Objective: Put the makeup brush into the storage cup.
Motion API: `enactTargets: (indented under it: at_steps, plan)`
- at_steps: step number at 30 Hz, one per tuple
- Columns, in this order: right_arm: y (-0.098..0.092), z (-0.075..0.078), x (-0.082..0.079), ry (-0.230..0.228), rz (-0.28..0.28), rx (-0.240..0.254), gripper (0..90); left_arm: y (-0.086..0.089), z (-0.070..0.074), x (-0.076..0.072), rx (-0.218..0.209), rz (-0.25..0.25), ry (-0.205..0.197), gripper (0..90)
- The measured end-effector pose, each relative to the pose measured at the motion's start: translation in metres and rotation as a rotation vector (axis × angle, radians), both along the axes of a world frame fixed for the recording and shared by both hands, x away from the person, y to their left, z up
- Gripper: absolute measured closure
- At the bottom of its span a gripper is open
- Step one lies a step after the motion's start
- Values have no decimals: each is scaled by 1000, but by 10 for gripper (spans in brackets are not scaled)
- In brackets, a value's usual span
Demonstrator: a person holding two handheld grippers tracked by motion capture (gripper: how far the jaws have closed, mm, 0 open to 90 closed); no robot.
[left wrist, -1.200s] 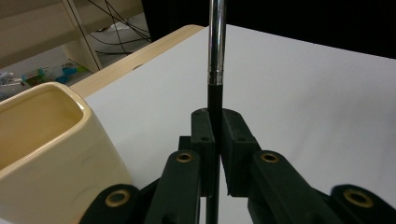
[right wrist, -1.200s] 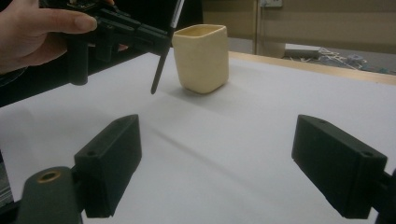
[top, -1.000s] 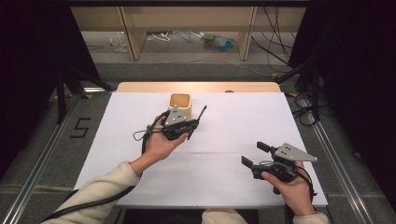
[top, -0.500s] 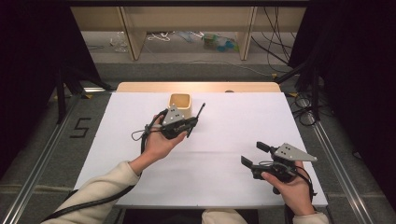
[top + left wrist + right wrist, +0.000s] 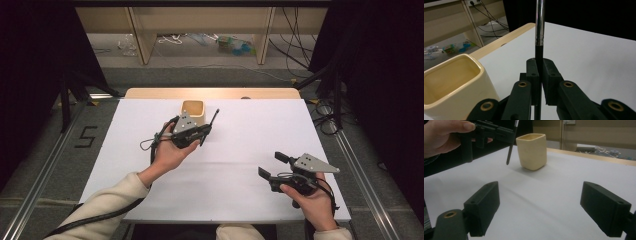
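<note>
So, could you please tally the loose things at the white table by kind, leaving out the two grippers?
Cream square cup: 1
Thin black pen with a silver end, clamped in the left gripper beside the cup: 1
Total: 2

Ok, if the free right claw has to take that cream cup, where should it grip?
Grip one wall at the open rim of the cream cup, coming straight down from above: it stands upright with its mouth clear. Use the side away from the left claw, whose pen hangs close by.
</note>
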State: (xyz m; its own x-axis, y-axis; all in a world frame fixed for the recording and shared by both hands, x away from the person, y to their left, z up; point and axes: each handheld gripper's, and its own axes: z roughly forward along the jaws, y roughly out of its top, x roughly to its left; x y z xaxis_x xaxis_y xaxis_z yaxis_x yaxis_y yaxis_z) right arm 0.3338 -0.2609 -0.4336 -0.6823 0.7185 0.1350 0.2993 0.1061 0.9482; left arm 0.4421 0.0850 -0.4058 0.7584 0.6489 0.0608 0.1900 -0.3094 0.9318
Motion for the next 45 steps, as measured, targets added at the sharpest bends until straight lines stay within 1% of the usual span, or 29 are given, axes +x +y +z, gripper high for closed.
enactTargets:
  at_steps: [2, 5, 18, 19, 29, 30, 31, 34, 35, 36, 39, 45]
  plan:
    - [0, 0, 1, -7, -1, -2, 171, 0, 0, 0, -3, 2, 0, 843]
    - [0, 0, 0, -4, 0, -1, 170, 1, 1, 0, -11, 6, -4, 843]
    - [0, -1, 1, -6, 0, -2, 170, 2, 4, 1, -15, 13, -18, 843]
    - [0, -1, 1, -6, -1, -2, 170, 2, 4, 1, -22, 14, -15, 843]
    - [0, -1, 1, -4, 1, -2, 170, 5, 7, 2, -33, 21, -29, 843]
    - [0, -1, 1, -6, 0, -3, 170, 6, 7, 2, -36, 28, -31, 843]
    - [1, -1, 1, -11, -2, 6, 171, 6, 7, 3, -37, 28, -33, 843]
    - [1, -1, 1, -11, -2, 6, 170, 7, 7, 3, -43, 32, -31, 843]
    - [0, 0, 1, -5, -8, -14, 170, 7, 7, 3, -45, 34, -29, 843]
    - [0, -1, 1, -5, 0, -2, 170, 7, 7, 3, -44, 35, -32, 843]
    - [0, -1, 1, -7, 1, -3, 170, 8, 7, 4, -43, 37, -40, 843]
    - [0, -1, 1, -6, 0, -2, 170, 9, 9, 5, -49, 42, -43, 843]
